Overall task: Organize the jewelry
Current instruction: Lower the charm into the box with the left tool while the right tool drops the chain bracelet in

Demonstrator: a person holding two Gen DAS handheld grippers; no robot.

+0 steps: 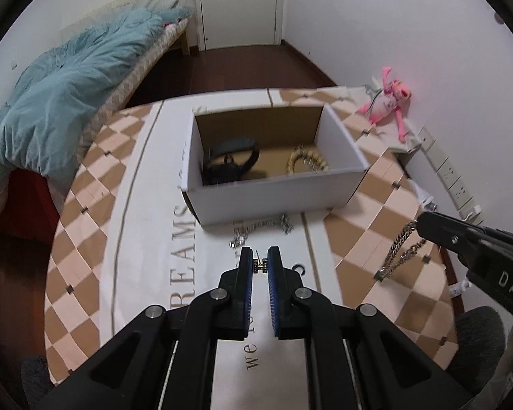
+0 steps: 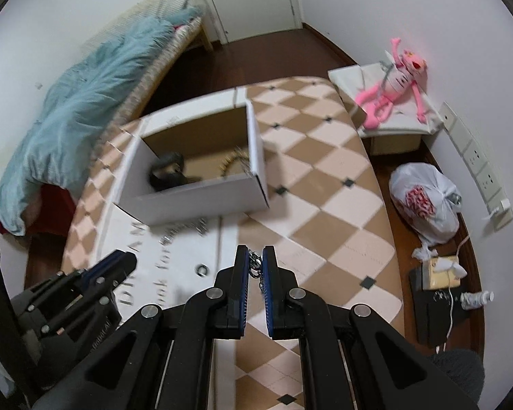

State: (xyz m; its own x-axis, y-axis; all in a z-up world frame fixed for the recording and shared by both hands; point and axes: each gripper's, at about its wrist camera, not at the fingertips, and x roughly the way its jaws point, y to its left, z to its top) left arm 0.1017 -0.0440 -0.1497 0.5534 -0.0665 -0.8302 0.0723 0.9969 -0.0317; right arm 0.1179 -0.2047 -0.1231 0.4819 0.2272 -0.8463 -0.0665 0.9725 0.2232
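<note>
Dangling from right gripper (image 2: pixel 255 262): silver chain (image 1: pixel 402 249), beside box (image 1: pixel 273 194).

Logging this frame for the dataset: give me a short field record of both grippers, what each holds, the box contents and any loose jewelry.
left gripper: shut on small silver jewelry piece
right gripper: shut on silver chain, which hangs below it
white cardboard box: open; holds black watch and gold chain bracelet
loose: silver bracelet on checkered mat, in front of box
</note>
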